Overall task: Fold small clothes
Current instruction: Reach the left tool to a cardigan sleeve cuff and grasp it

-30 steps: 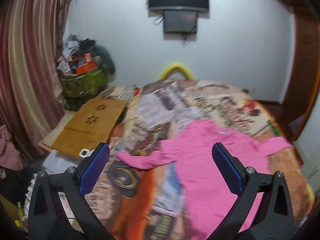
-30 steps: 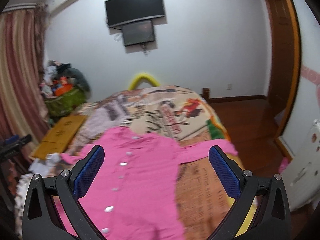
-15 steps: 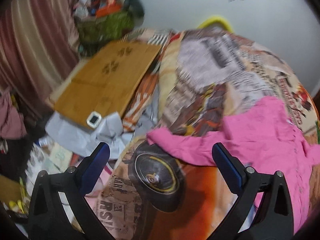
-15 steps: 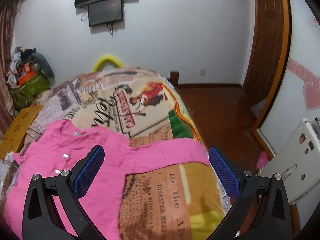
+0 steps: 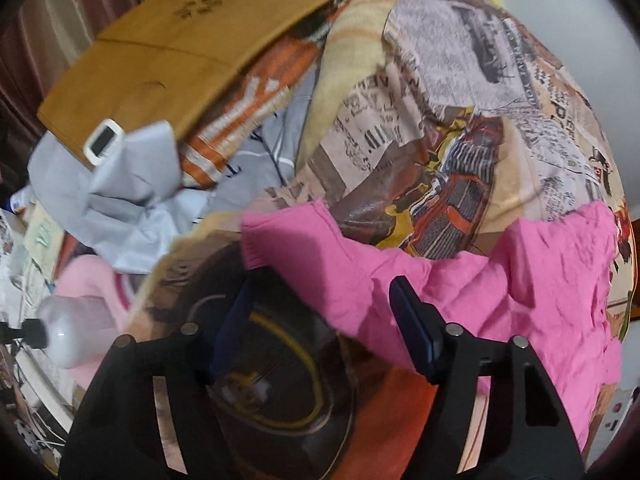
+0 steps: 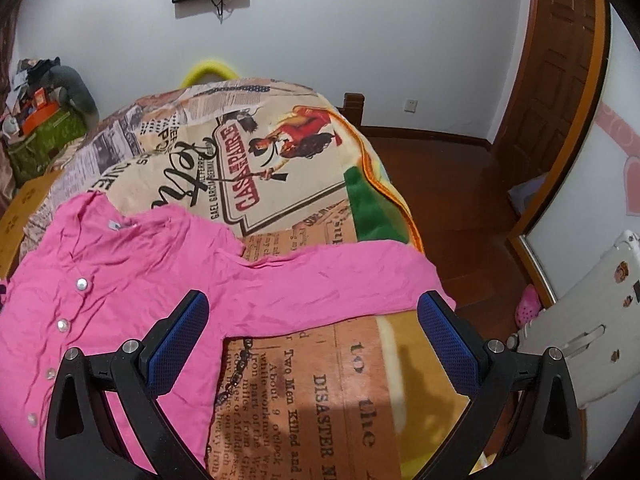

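Closing left jaws astride pink shirt (image 5: 460,280) sleeve.

Your pink button-front shirt (image 6: 132,264) lies wrinkled and face-up on the bed (image 6: 280,152), both sleeves spread out sideways.

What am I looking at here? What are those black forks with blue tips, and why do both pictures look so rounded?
There is no robot: a person holds a hand-held gripper in each hand, and a wide-angle camera on each looks along its two fingers, which bends the view. One picture is from the left gripper, the other from the right gripper. A pink shirt lies spread on a bed under a printed blanket. The left gripper's jaws have just been closing, with a sleeve between them, but the pads are not pressing on it yet. The right gripper is open above the other sleeve, holding nothing.
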Demonstrator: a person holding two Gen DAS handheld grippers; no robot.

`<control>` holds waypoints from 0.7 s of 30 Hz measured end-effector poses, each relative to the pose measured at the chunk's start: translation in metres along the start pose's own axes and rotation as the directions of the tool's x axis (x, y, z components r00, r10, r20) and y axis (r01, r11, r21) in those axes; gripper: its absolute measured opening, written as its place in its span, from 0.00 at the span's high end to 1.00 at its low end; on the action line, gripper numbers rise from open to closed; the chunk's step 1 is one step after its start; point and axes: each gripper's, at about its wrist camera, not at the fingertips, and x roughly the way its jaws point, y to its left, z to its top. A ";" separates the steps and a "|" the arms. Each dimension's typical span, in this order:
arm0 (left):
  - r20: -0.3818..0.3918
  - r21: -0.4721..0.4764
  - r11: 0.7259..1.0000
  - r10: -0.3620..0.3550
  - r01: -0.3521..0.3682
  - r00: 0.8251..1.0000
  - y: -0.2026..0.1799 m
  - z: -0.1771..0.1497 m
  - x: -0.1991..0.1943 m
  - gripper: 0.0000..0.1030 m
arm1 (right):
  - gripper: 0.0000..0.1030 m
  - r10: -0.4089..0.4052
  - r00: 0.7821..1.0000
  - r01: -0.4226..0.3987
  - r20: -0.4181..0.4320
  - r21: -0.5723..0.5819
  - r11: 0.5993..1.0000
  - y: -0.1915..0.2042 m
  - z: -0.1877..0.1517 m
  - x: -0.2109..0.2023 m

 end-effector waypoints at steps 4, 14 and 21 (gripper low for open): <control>0.008 0.008 0.997 0.071 -0.071 0.997 -0.009 0.007 0.009 0.32 | 0.00 0.004 1.000 -0.004 0.000 -0.011 1.000 0.004 -0.001 0.002; 0.097 0.063 0.985 0.154 -0.160 0.983 -0.004 0.005 -0.007 0.91 | 0.00 0.006 1.000 -0.006 0.004 -0.036 0.999 0.014 -0.003 0.000; 0.239 0.091 0.987 0.111 -0.136 0.965 -0.005 0.007 -0.065 0.92 | 0.00 0.000 1.000 0.000 0.014 -0.027 1.000 0.012 -0.001 -0.005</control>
